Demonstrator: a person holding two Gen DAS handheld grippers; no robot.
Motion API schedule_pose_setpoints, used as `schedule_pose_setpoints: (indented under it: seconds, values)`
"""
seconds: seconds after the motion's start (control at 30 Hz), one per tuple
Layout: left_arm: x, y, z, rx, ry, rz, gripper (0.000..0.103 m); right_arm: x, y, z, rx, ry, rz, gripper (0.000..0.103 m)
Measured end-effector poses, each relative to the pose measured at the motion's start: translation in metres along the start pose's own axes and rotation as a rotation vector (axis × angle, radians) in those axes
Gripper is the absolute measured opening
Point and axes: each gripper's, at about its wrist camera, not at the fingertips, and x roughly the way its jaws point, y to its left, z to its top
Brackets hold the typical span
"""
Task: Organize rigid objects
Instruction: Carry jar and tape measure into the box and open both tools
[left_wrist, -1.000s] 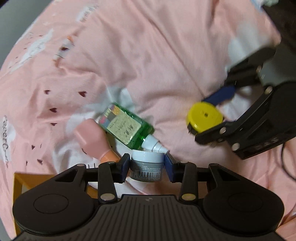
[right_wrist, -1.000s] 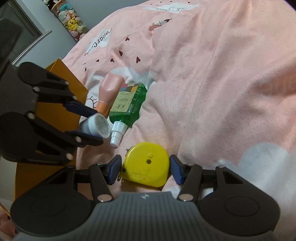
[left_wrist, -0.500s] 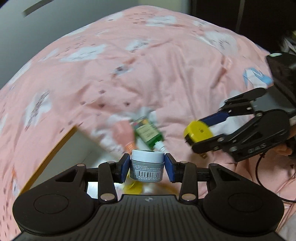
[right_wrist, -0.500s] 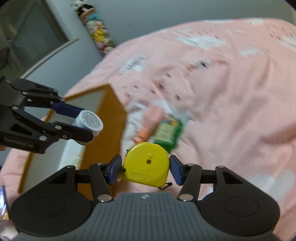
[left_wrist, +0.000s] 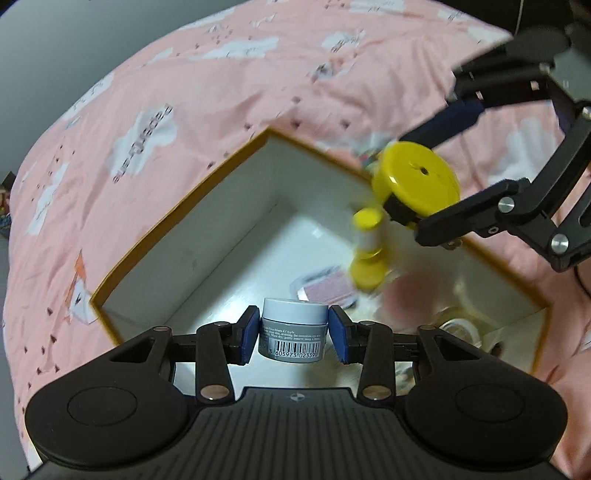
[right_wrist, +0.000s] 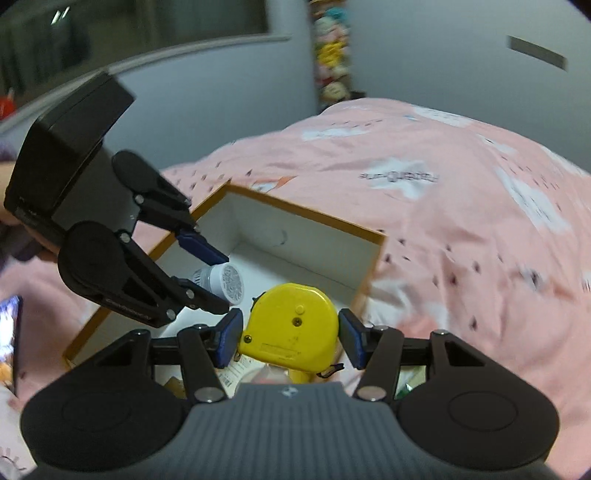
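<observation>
Over the orange-rimmed box (left_wrist: 192, 206), the left gripper (left_wrist: 294, 334) clasps a small grey jar (left_wrist: 294, 334) at lower centre, while the right gripper (right_wrist: 290, 338) grips a yellow tape measure (right_wrist: 291, 326).

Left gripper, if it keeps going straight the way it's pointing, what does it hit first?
Probably the white floor of the box. The left gripper, shut on the small jar, points down into it; a pink item lies just ahead, though depth is unclear.

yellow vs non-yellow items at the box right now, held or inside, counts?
Yellow: 2, tape measure in right gripper, bottle in box
Grey: 1, jar in left gripper
Pink: 1, blurred item
Total: 4; others in the box too blurred to count.
</observation>
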Motion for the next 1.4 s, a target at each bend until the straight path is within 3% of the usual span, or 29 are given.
schedule_pose_setpoints:
  seconds: [0.33, 0.57, 0.77, 0.93, 1.4]
  values:
    - [0.017, 0.023, -0.007, 0.062, 0.027, 0.028, 0.046, 0.099, 0.027, 0.038, -0.327, 0.191, -0.092, 0.056]
    - [0.032, 0.027, -0.01, 0.068, 0.019, 0.002, 0.046, 0.15, 0.021, 0.04, -0.477, 0.312, -0.167, 0.056]
    - [0.043, 0.029, -0.01, 0.057, 0.009, -0.02, 0.046, 0.173, 0.017, 0.032, -0.519, 0.374, -0.166, 0.056]
    - [0.052, 0.025, -0.007, 0.058, 0.012, -0.036, 0.046, 0.179, 0.019, 0.027, -0.586, 0.374, -0.205, 0.054]
    - [0.072, 0.016, -0.004, 0.038, 0.086, -0.033, 0.046, 0.149, 0.02, 0.029, -0.537, 0.313, -0.183, 0.056]
